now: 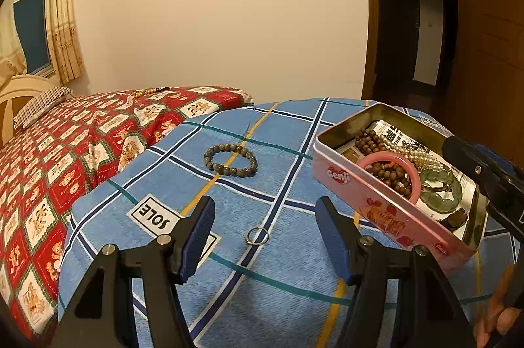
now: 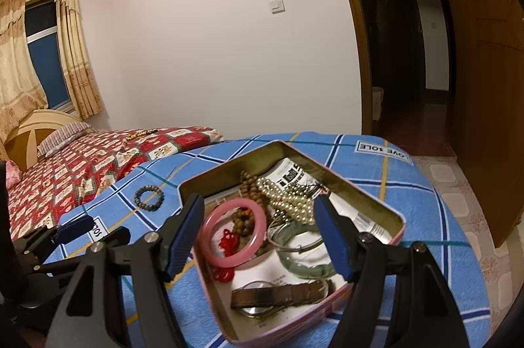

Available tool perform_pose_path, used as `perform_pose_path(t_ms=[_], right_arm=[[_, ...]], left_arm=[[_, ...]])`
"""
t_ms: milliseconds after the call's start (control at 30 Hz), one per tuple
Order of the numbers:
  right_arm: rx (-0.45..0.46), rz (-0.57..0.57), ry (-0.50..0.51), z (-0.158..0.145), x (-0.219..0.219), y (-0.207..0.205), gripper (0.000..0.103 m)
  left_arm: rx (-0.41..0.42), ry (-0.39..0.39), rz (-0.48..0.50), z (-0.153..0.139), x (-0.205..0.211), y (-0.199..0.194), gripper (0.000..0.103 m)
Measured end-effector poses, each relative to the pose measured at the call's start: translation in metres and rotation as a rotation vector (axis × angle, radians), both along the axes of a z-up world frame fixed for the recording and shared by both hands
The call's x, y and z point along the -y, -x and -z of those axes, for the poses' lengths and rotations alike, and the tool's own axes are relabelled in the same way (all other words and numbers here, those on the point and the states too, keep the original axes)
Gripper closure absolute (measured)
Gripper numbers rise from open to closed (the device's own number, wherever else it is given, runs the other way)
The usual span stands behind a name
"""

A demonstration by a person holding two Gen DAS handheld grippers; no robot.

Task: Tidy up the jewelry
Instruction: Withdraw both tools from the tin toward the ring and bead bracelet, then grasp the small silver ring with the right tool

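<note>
We see the L gripper [image 1: 263,236] spread wide, nothing held, straddling a metal ring [image 1: 257,236] on the blue blanket [image 1: 262,289]. Grey bead bracelet [image 1: 230,159] lies at 12 o'clock. R gripper [image 2: 258,236], also wide and empty, hovers over the pink tin [image 2: 398,218] w/ pink bangle [image 2: 233,232].

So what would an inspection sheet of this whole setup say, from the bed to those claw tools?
Surface: blue checked blanket on a bed.
Job's things: pink tin, open, holding pink bangle, pearl strand, green bangle, brown bead strands, watch; dark bead bracelet and small metal ring lie loose on the blanket.
Clutter: newspaper lining the tin.
Grippers: left gripper open above the ring; right gripper open over the tin.
Cables: nothing seen.
Surroundings: red patterned quilt, curtains, light switch, dark doorway.
</note>
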State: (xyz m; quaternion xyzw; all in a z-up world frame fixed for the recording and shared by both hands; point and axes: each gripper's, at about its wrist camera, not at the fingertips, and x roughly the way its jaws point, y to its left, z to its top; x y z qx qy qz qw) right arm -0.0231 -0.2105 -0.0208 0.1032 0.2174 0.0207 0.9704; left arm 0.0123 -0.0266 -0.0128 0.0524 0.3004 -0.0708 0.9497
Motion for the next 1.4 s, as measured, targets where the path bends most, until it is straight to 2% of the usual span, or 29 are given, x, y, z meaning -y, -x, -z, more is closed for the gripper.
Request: perform_pose_path(t_ms=[433,733,833,933,1067,1267,1333,1400], right_arm=[[-0.005,-0.029,0.013,0.001,-0.022,0.006,0.030],[-0.020,-0.077,0.000,0.004,-0.039,0.007,0.030],[-0.031,-0.113,0.018,0.005,-0.051,0.006,0.030],[-0.044,-0.158,0.032,0.006,-0.064,0.003,0.030],[-0.090,-0.208,0.057,0.011,-0.082,-0.007,0.030],[-0.152,-0.308,0.110,0.018,-0.114,-0.025,0.031],[-0.192,-0.352,0.151,0.023,-0.129,-0.036,0.033],[-0.238,-0.391,0.176,0.029,-0.143,-0.048,0.047]], left_arm=[[-0.011,0.021,-0.026,0.002,-0.018,0.000,0.039],[-0.009,0.025,-0.100,0.001,-0.054,-0.010,0.039],[-0.027,0.074,-0.162,0.002,-0.081,-0.017,0.039],[-0.057,0.166,-0.250,0.005,-0.114,-0.025,0.039],[-0.086,0.243,-0.349,0.011,-0.140,-0.029,0.039],[-0.130,0.239,-0.364,0.019,-0.140,-0.037,0.039],[-0.126,0.233,-0.362,0.018,-0.140,-0.037,0.039],[-0.128,0.236,-0.362,0.019,-0.140,-0.037,0.039]])
